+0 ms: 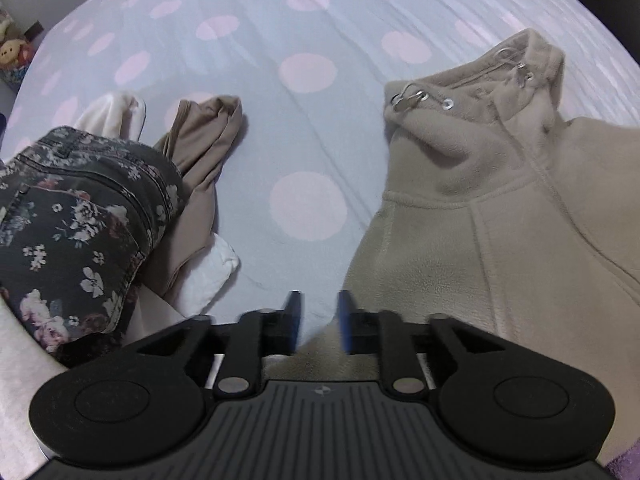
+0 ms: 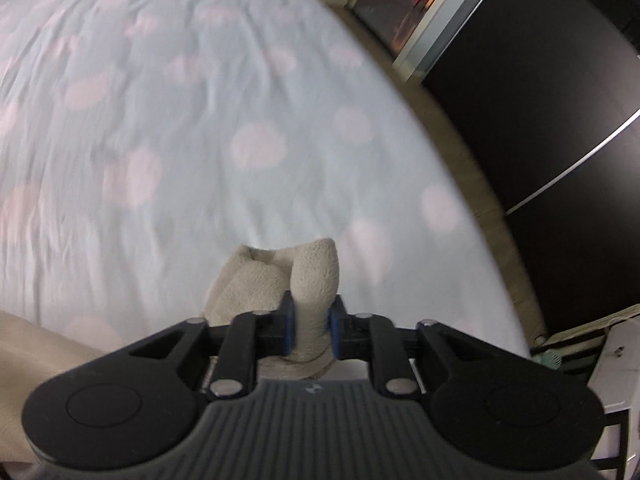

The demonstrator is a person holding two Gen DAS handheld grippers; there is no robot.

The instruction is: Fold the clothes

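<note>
A beige fleece hoodie (image 1: 500, 216) lies on the polka-dot bedsheet (image 1: 280, 60) at the right of the left wrist view, its hood and drawstring eyelets toward the far side. My left gripper (image 1: 319, 322) is open and empty, low over the hoodie's near left edge. In the right wrist view my right gripper (image 2: 311, 330) is shut on a bunched fold of the beige hoodie fleece (image 2: 280, 276), held above the sheet (image 2: 180, 140). More of the hoodie (image 2: 36, 352) shows at the lower left.
A pile of clothes sits at the left: dark floral trousers (image 1: 72, 220), a tan garment (image 1: 204, 148), white cloth (image 1: 208, 276). Stuffed toys (image 1: 12, 48) stand beyond the bed's far left. A dark wardrobe (image 2: 540, 100) stands past the bed's right edge.
</note>
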